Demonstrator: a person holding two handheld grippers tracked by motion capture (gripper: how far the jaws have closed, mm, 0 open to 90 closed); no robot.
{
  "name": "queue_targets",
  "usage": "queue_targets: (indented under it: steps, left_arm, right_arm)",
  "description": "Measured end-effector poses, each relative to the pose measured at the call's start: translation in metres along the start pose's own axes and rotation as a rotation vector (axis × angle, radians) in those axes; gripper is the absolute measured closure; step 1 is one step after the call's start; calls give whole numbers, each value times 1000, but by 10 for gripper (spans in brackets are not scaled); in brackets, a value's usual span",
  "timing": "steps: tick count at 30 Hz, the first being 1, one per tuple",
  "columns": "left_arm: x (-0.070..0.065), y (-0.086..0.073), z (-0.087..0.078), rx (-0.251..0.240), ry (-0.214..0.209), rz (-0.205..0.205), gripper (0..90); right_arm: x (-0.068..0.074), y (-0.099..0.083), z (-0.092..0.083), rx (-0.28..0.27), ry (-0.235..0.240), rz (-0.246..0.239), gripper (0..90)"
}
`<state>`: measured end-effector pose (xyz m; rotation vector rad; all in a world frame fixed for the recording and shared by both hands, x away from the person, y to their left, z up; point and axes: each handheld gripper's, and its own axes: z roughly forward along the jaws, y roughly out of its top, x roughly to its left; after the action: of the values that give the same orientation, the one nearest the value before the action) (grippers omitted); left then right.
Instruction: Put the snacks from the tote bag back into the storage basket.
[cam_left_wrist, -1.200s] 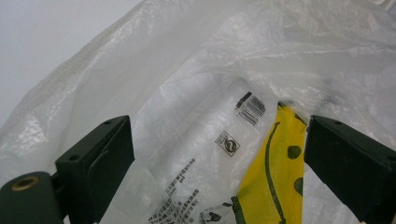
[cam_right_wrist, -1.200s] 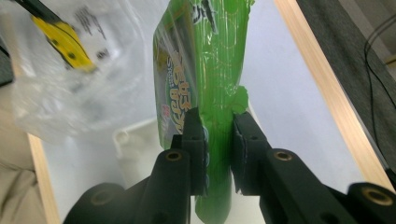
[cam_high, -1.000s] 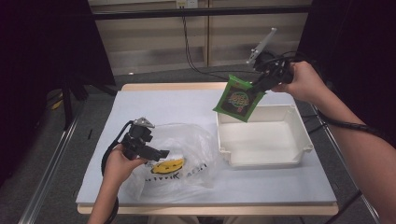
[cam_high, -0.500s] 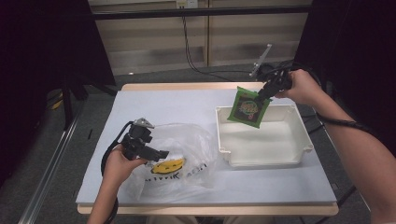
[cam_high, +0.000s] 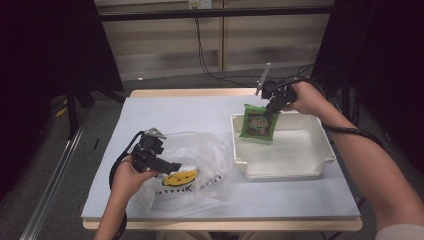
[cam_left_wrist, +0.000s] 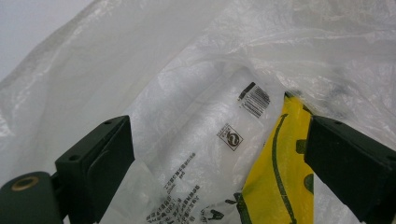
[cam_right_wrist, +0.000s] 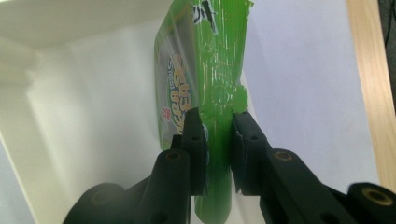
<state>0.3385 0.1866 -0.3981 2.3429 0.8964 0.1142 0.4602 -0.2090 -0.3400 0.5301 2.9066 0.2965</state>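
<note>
A green snack packet (cam_high: 258, 123) (cam_right_wrist: 205, 70) hangs upright over the far left part of the white tray (cam_high: 320, 145), its lower edge down inside the tray. My right gripper (cam_high: 273, 106) (cam_right_wrist: 215, 120) is shut on the packet's top edge. At the near left, a crumpled clear plastic bag (cam_high: 200, 155) (cam_left_wrist: 196, 70) lies on the table with a yellow-printed package (cam_high: 180, 177) (cam_left_wrist: 280, 177) inside it. My left gripper (cam_high: 167, 166) (cam_left_wrist: 217, 154) stands open at the bag's left side, its jaws wide apart against the plastic.
The white tray's wall (cam_right_wrist: 28, 60) shows to the left in the right gripper view. The pale table top (cam_high: 175, 112) has a wooden far edge (cam_high: 190, 92). Cables (cam_high: 210, 60) run down behind the table.
My right gripper has carried the green packet down and leftward, lowering it into the tray. The left gripper and the bag have stayed put.
</note>
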Motion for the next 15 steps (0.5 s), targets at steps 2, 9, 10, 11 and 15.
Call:
queue_targets:
  steps: [2,9,10,11,15]
  left_arm:
    - [0,0,1,8,-1,5,84]
    - [-4,1,5,15,7,4,83]
    - [-3,2,5,33,7,29,84]
    - [-3,1,5,27,4,24,84]
    - [-3,1,5,28,-1,19,84]
  right_arm:
    - [0,2,6,9,0,-14,774]
    - [-2,9,14,-9,-31,-83,754]
    - [-2,10,14,-10,-42,-85,741]
    - [-2,11,15,-11,-40,-86,713]
    - [-8,13,14,-6,-83,-15,468]
